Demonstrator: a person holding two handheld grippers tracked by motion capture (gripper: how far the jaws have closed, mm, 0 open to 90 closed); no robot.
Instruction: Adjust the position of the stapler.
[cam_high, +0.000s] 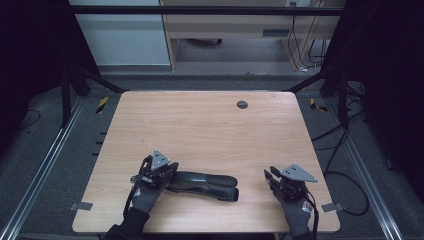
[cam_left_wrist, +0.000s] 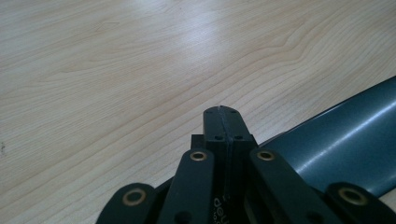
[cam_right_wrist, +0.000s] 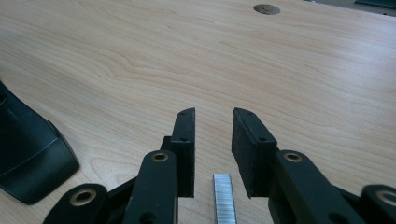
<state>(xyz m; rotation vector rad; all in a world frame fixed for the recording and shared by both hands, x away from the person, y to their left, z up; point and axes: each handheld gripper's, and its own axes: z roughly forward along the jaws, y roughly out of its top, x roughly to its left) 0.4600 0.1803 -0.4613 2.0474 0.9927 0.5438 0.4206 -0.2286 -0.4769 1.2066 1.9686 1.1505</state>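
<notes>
Table (cam_high: 200, 125), right tongs (cam_right_wrist: 213, 154) astride staples (cam_right_wrist: 224, 198).

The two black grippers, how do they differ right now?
The left gripper has its jaws pressed together, empty; the right gripper stands open. The left rests beside the dark grey stapler; the right straddles a silver strip of staples on the wooden table. Both sit low on the table.

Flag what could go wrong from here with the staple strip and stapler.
1. The staple strip lies flat on the table between the open jaws of the right claw; it is thin, so closing on it may slip or snap it apart.
2. The left claw is shut beside the stapler, not around it, so the stapler may slide if pushed.
3. The stapler looks closed; loading may need it opened first.
</notes>
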